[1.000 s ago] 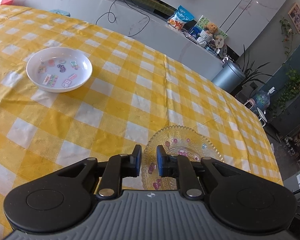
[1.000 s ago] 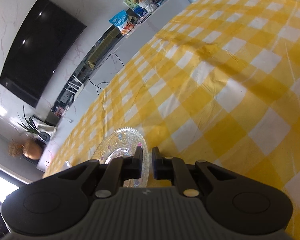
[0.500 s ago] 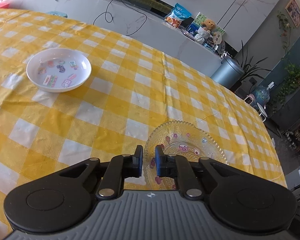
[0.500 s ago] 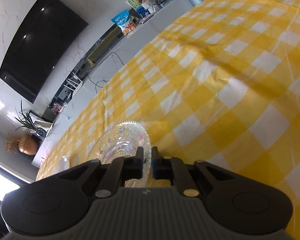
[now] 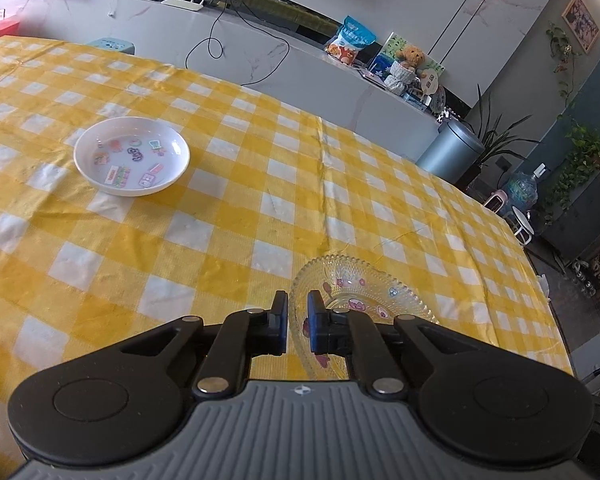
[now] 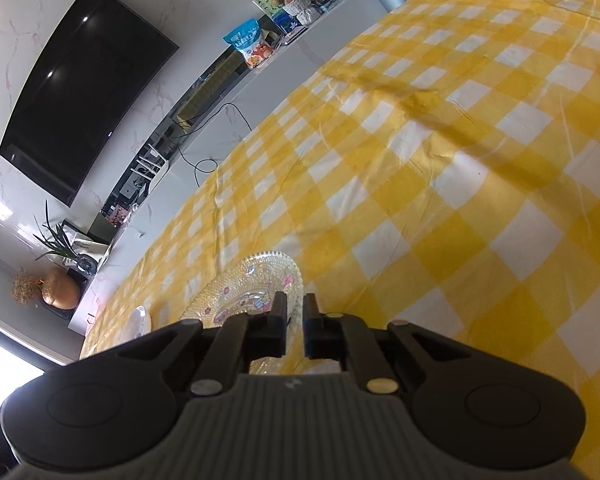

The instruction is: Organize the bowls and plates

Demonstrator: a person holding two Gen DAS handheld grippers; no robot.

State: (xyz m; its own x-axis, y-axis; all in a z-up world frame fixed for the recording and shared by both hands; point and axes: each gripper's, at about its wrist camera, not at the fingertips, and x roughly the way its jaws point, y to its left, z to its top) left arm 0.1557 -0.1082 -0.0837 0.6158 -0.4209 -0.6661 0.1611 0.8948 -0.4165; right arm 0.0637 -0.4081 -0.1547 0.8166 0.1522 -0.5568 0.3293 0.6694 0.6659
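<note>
The left gripper (image 5: 297,312) has its jaws drawn in to a narrow gap, and the near edge of a clear glass plate (image 5: 364,300) passes through that gap, so the pads look clamped on its rim. The plate is patterned glass with a scalloped edge and small cartoon stickers on it, and it sits tilted, its near side raised in the grip and its far side low toward the yellow-and-white checked tablecloth (image 5: 228,184). The right gripper (image 6: 295,308) is likewise nearly closed, with the rim of the same glass plate (image 6: 244,284) caught between its pads from the other side; seen from that wrist, the plate spreads out to the left of the fingers. Well apart from the plate, farther across the table on the left wrist's view, a white bowl (image 5: 132,156) with stickers inside rests flat on the cloth. Beyond the table runs a pale marble counter (image 5: 260,52) with a snack bag (image 5: 352,38) and a teddy bear (image 5: 410,58) on it. A grey bin (image 5: 452,152) stands by the table's far corner, and a black television (image 6: 84,92) hangs on the wall.
</note>
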